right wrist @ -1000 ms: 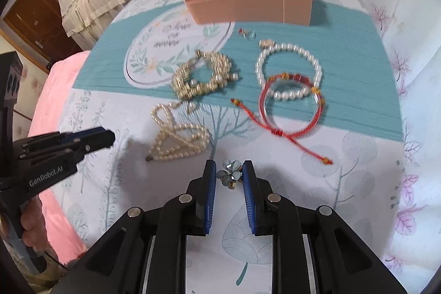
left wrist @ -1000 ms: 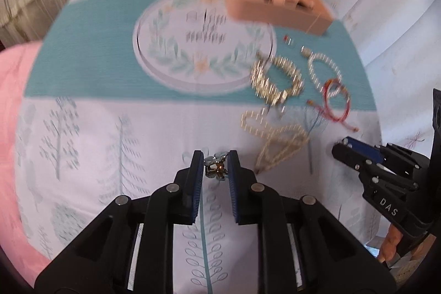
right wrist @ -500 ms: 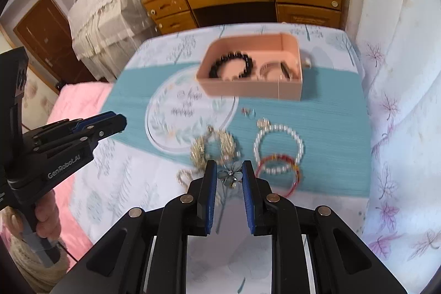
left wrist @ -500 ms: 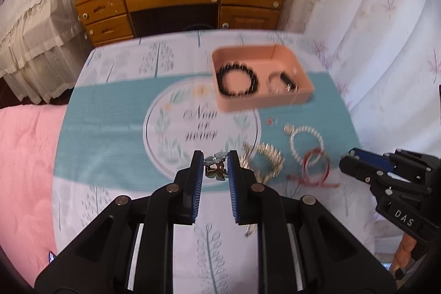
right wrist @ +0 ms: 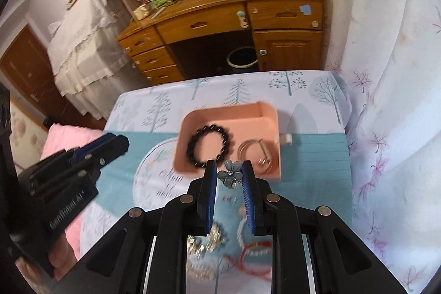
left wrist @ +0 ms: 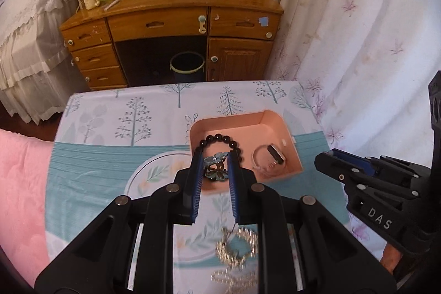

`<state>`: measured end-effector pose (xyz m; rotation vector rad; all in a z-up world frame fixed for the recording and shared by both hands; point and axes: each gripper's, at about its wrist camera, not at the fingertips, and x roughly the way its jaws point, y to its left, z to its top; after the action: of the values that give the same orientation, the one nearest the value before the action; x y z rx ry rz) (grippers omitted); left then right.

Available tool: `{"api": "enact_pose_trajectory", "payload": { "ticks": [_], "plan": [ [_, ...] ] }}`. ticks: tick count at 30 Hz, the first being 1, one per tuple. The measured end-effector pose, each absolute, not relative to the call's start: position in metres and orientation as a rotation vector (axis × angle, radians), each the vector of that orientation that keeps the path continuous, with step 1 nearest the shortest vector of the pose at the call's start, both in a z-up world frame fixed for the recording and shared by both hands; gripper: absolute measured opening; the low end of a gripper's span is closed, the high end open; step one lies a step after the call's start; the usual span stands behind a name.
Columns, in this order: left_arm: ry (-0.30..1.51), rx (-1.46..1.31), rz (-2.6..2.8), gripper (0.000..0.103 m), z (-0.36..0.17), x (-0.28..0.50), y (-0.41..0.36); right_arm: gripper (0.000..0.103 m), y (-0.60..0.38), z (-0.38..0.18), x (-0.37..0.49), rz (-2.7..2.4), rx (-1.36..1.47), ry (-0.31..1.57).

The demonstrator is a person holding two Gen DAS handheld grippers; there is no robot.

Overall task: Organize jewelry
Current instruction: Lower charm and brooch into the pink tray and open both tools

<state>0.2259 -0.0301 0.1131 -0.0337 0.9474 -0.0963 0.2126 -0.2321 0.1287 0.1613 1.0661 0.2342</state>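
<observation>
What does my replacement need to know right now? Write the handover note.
Left hand-held gripper: shut on a flower earring, over the pink box.
Right hand-held gripper: shut on the matching blue flower earring, at the box's near edge.
Done: black bead bracelet and a silver bangle already lie in the box.
Left: drop both earrings in the box, then collect the gold bracelet, pearl strands and red cord bracelet lying on the tablecloth.
</observation>
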Motion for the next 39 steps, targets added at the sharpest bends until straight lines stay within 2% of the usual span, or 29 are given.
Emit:
{"api": "enact_pose_trajectory", "payload": {
  "ticks": [8, 14, 16, 17, 19, 22, 30, 39],
  "plan": [
    [1.058, -0.125, -0.109, 0.015, 0.036, 0.28, -0.034, 0.018, -0.227, 0.058, 0.258, 0.199, 0.197, 1.149],
    [1.098, -0.108, -0.135, 0.016, -0.001, 0.286, -0.041, 0.018, -0.223, 0.02, 0.271, 0.201, 0.222, 1.176],
    [1.115, -0.092, -0.145, 0.017, -0.006, 0.286, -0.041, 0.022, -0.222, 0.013, 0.273, 0.201, 0.219, 1.185],
    [1.122, -0.086, -0.144, 0.019, -0.009, 0.286, -0.041, 0.024, -0.223, 0.01, 0.273, 0.199, 0.223, 1.186],
    [1.13, -0.087, -0.136, 0.026, -0.012, 0.285, -0.039, 0.037, -0.226, 0.006, 0.273, 0.205, 0.245, 1.187],
    [1.115, -0.094, -0.103, 0.036, -0.011, 0.281, -0.034, 0.038, -0.229, 0.005, 0.273, 0.196, 0.253, 1.18],
    [1.073, -0.143, -0.1, 0.036, -0.003, 0.262, -0.017, 0.038, -0.233, 0.015, 0.251, 0.204, 0.238, 1.164],
    [0.982, -0.027, -0.164, 0.036, 0.015, 0.224, -0.028, 0.038, -0.244, 0.026, 0.216, 0.223, 0.217, 1.155]
  ]
}}
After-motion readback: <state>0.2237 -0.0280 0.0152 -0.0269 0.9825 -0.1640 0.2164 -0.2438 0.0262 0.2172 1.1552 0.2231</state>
